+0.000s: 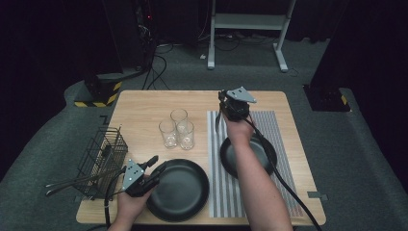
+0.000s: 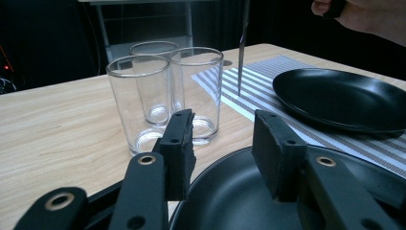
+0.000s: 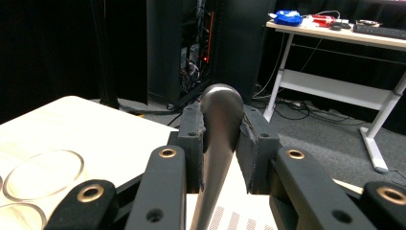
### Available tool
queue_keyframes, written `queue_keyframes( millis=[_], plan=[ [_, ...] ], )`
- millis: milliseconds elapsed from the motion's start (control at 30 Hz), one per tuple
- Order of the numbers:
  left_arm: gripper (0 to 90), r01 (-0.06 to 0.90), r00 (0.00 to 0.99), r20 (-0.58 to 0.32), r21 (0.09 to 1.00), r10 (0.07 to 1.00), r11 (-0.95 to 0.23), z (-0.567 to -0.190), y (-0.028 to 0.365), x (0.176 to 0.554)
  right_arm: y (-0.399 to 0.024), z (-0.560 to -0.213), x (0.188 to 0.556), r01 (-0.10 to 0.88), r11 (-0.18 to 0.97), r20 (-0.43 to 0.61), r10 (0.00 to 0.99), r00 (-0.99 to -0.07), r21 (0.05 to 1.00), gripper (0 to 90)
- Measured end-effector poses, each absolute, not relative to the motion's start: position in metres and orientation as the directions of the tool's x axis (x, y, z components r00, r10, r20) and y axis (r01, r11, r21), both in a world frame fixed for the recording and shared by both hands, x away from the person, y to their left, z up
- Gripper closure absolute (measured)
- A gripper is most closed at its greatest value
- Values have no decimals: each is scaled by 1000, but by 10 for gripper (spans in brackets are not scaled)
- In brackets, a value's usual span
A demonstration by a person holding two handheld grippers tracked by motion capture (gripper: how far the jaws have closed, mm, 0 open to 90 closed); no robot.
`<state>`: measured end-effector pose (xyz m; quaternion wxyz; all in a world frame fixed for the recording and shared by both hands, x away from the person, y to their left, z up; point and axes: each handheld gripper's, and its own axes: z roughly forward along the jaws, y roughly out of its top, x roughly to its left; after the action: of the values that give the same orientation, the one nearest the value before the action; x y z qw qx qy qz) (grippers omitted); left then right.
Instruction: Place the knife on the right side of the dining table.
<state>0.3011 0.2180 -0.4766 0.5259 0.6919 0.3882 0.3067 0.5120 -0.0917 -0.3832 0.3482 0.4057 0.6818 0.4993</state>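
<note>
**Two grippers, one knife: the blade hangs tip-down over the mat's left edge**

One relation decides what comes next, as we read it: the knife [image 1: 219, 120] hangs almost straight down from the right gripper [image 1: 222, 102], its long axis upright, its tip just above the left edge of the striped placemat [image 1: 281, 125] and to the left of the far black plate [image 1: 267, 155]. In the left gripper view we see the blade [image 2: 242, 48] as a thin vertical line whose point stops short of the stripes [image 2: 253, 91], with the far plate [image 2: 344, 96] off to its right.

In the right gripper view the pads [image 3: 194, 139] are clamped on the knife's rounded handle end [image 3: 220, 110], the jaws nearly together around it. We see the right forearm reaching from the near edge over the far plate, wrist raised, gripper pointing down.

To lie beside that plate, we judge, the knife must tip from upright to flat, its length running near to far along the mat's left strip. The right hand is the one already there.

Near left, the left gripper [image 1: 159, 166] rests low at the rim of the near black plate [image 1: 180, 192]. Its jaws stand well apart and grip nothing; in its own view the plate's rim [image 2: 230, 191] passes beneath the gap. We see three glasses [image 1: 177, 129] standing between it and the knife, on the bare table [image 1: 144, 103], and a wire basket [image 1: 103, 154] at the near left corner.
</note>
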Motion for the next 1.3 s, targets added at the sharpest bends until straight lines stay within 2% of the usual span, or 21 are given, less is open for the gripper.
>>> queue_keyframes(
  millis=[400, 800, 1300],
  plan=[
    [586, 217, 511, 20, 964, 860, -152, -474, 219, 298, -118, -385, 512, 234, 151, -43, 910, -413, 960, 722],
    [586, 223, 509, 28, 961, 860, -164, -475, 218, 295, -151, -396, 512, 262, 69, 37, 925, -379, 963, 708],
    [586, 226, 510, 19, 962, 860, -155, -475, 222, 295, -159, -397, 510, 282, 82, 23, 936, -350, 956, 689]
  ],
)
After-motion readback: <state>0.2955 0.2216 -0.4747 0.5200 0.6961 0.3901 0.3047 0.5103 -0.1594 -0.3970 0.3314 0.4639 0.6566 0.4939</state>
